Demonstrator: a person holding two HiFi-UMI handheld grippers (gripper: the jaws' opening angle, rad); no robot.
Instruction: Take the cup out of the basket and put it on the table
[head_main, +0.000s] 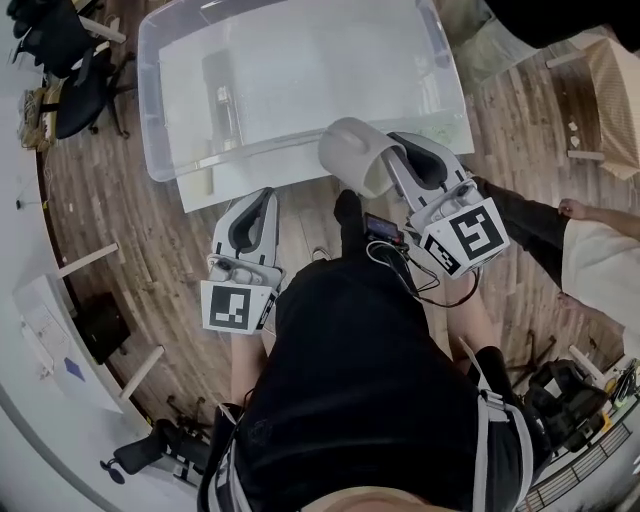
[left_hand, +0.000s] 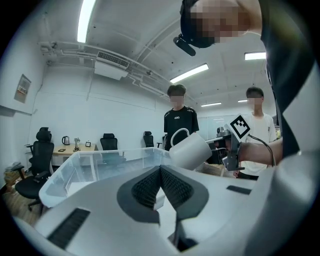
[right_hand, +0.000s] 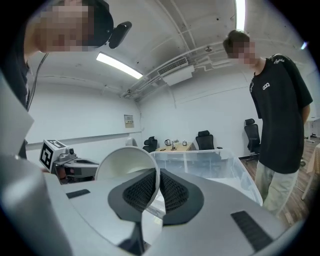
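A white cup (head_main: 355, 155) hangs tilted over the near edge of the white table (head_main: 235, 187), just outside the clear plastic basket (head_main: 150, 100). My right gripper (head_main: 396, 152) is shut on the cup's rim; in the right gripper view the cup (right_hand: 127, 162) wall runs between the pads of that gripper (right_hand: 159, 181). The left gripper view shows the cup (left_hand: 192, 150) with its handle upward, beside the basket (left_hand: 75, 167). My left gripper (head_main: 266, 196) is shut and empty by the table's front edge, with its pads (left_hand: 150, 187) meeting.
Two people (left_hand: 181, 122) (left_hand: 257, 127) stand beyond the basket, and one person (right_hand: 280, 125) is close on the right. Office chairs (head_main: 70, 60) stand at the far left on the wooden floor. A white board (head_main: 50, 340) lies on the floor at the left.
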